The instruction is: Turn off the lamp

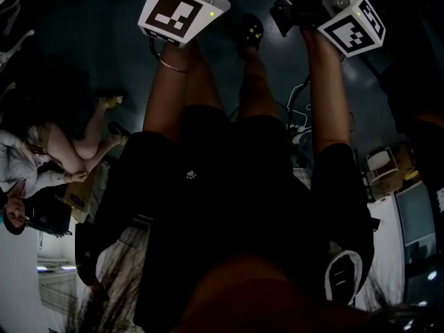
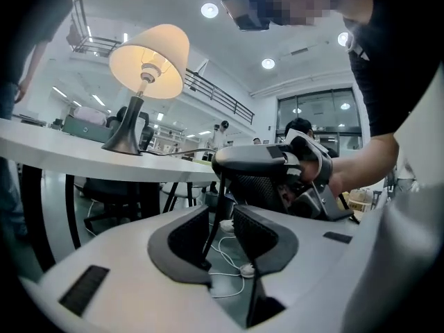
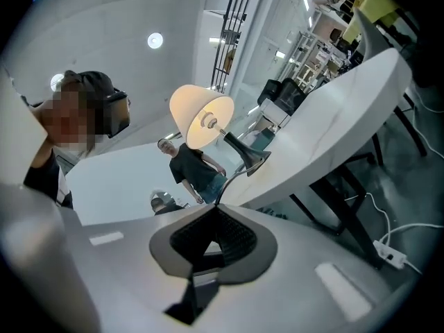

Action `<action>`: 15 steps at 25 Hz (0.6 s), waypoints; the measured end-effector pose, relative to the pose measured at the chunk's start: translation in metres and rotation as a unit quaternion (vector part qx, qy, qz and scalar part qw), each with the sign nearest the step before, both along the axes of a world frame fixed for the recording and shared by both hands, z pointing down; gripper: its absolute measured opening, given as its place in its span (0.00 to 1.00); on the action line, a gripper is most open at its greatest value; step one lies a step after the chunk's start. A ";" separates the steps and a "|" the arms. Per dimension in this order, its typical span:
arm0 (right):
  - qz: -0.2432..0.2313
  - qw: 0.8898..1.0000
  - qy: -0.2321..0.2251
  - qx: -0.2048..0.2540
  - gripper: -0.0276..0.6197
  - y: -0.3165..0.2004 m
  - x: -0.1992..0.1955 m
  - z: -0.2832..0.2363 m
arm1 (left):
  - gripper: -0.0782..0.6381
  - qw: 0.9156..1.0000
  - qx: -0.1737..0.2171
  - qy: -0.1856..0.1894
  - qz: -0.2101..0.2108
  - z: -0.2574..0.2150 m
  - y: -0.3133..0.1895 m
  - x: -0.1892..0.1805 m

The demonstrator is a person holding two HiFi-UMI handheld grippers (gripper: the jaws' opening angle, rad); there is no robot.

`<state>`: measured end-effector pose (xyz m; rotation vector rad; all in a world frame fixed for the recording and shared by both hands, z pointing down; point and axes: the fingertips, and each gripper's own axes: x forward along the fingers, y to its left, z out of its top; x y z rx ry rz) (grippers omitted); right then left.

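Lamp is lit, standing on the white desk. Right gripper fingers are pinched shut on its cord. Left gripper fingers stand apart, cord hanging between them, off the desk's edge.

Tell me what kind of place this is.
Probably a large open-plan office or lab hall. A lit table lamp with a cream shade stands on a long white table. Round recessed ceiling lights shine overhead, and a dark railed upper gallery runs along the wall behind.
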<state>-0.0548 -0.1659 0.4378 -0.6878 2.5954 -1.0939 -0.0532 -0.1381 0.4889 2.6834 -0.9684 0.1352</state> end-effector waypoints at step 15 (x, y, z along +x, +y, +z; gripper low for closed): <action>0.021 1.000 0.007 0.001 0.05 -0.001 0.006 0.004 | 0.14 1.000 0.010 -0.020 -0.002 -0.002 0.003 0.003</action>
